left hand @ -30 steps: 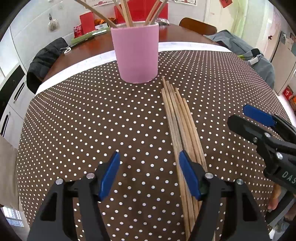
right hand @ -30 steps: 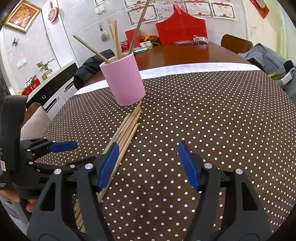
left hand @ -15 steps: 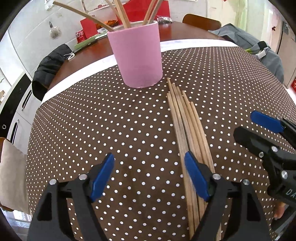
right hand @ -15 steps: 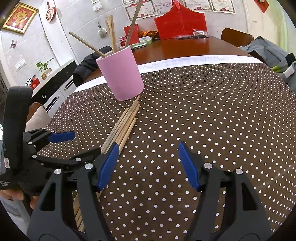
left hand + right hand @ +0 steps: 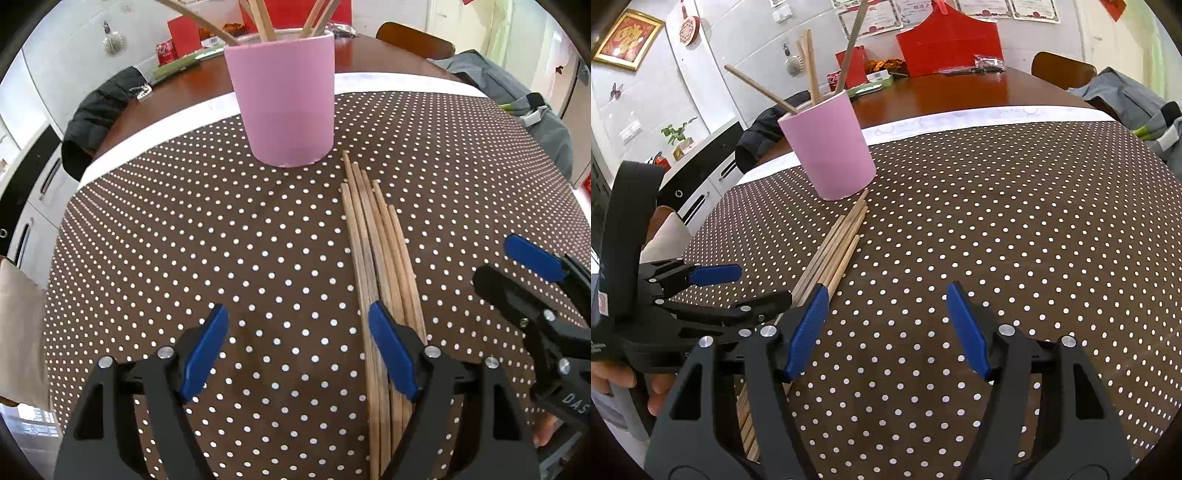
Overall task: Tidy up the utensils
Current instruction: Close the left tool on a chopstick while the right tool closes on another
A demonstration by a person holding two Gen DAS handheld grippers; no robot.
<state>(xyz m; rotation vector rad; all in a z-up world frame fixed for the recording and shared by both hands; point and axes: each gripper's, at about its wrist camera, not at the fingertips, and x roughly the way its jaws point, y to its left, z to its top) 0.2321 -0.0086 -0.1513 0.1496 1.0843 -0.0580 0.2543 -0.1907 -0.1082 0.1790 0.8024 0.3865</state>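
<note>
A bunch of wooden chopsticks [image 5: 380,266] lies flat on the worktop [image 5: 221,240], which wears a brown cloth with white dots. Their far tips almost reach the pink cup [image 5: 286,99], just to the right of its bottom as the left camera sees it. The cup stands up straight and already has a few chopsticks sticking out of the top. The left hand-held gripper [image 5: 299,350] has its jaws wide apart and holds nothing; they have just been opening. Its right blue pad [image 5: 393,350] sits over the near part of the bunch, so the sticks are not yet between the jaws. The right hand-held gripper [image 5: 886,328] also has its jaws apart and is empty, and it hangs on the other side of the bunch from the cup. To do this step well, the left one should probably slide a little toward the bunch, so one or two sticks sit between the pads, then close gently and lift. The cup is near the stick tips, so a push could tip it. There is lots of open cloth on both sides of the cup, but the two hand-held grippers are near each other and could bump.
</note>
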